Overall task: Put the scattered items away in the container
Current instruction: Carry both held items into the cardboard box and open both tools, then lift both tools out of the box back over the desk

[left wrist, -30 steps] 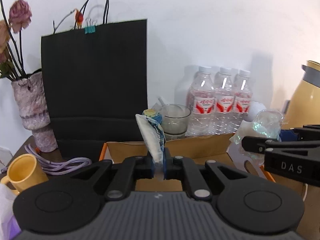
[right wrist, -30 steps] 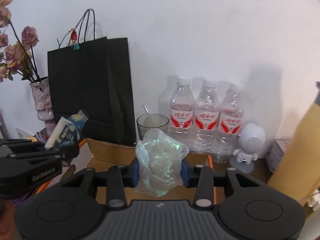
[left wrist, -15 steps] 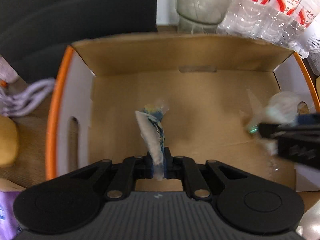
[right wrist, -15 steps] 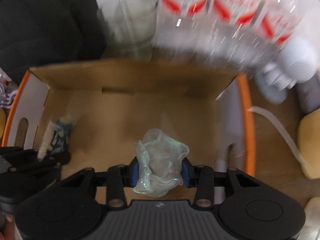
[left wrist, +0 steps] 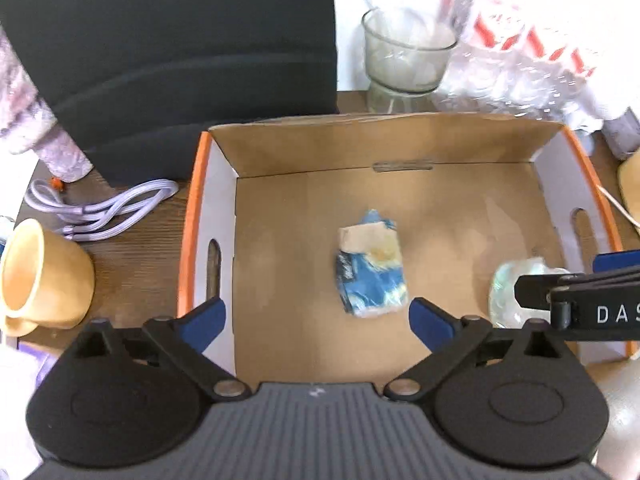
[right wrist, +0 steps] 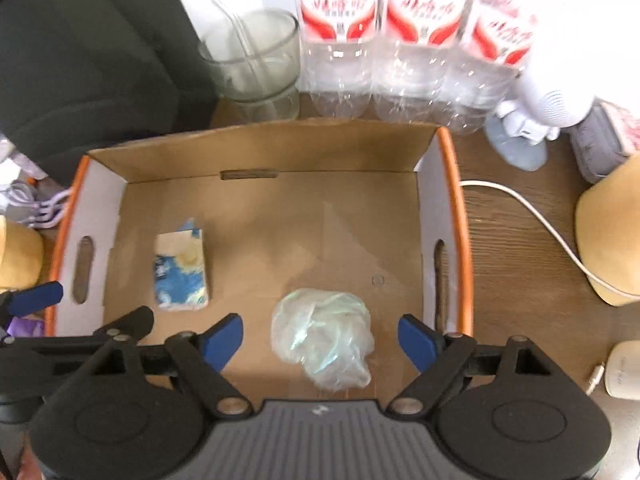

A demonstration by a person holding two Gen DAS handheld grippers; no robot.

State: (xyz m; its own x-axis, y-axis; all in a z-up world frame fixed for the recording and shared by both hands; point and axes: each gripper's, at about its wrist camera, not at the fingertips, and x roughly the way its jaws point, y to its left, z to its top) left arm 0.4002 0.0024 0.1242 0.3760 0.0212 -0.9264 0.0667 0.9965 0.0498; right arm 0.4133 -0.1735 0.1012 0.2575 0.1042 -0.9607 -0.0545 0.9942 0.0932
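Left gripper: spread, empty.
Right gripper: spread, empty.
Packet: box floor, middle.
Wrap: floor, near right wall.

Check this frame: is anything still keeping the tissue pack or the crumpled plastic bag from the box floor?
Nothing visible does. The tissue pack and the crumpled plastic bag both lie on the floor of the cardboard box. The left claw and right claw stand open above them, gripping neither.
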